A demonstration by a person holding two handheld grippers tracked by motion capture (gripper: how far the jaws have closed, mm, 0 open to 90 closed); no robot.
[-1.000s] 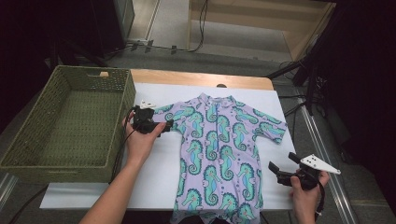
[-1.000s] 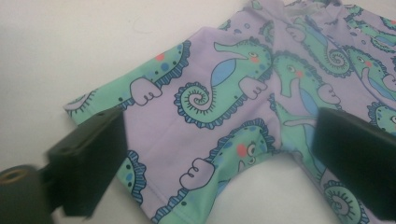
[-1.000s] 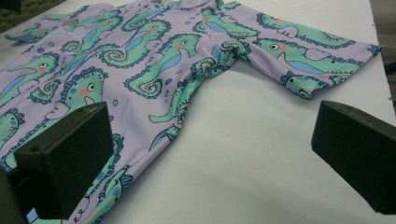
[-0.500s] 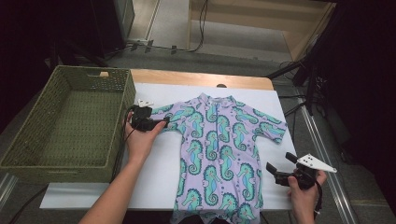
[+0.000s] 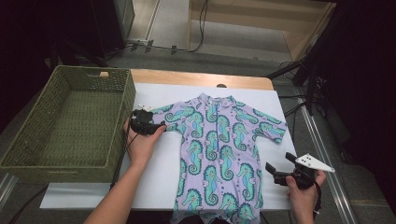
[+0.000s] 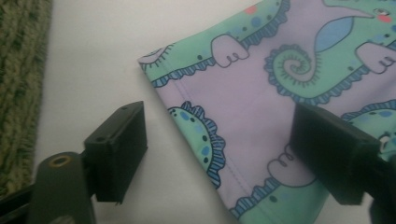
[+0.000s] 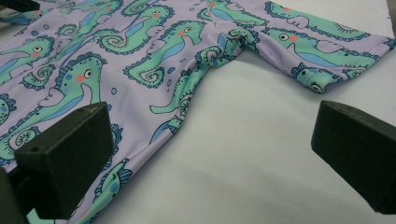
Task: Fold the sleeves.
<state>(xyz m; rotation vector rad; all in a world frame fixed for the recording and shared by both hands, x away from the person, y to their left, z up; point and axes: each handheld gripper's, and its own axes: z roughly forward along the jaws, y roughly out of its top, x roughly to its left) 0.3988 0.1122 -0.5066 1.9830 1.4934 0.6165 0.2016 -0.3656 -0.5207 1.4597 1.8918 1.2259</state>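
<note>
Closing left gripper (image 5: pixel 161 125) jaws astride sleeve (image 6: pixel 243 107)

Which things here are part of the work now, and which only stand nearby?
In use:
seahorse-print suit
left gripper, jaws just closing around the sleeve hem, not pressing yet
right gripper, open

Nearby:
green woven basket
white cloth

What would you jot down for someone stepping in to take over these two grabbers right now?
Left gripper: jaws have just been closing around the sleeve hem, not yet pinching it.
Right gripper: open, holding nothing, beside the suit's lower right edge.
Seahorse suit: spread flat, front up, on the white sheet.
Green basket: at the left, nothing in it.
Done: suit laid out. Left: probably folding, perhaps then into the basket.
</note>
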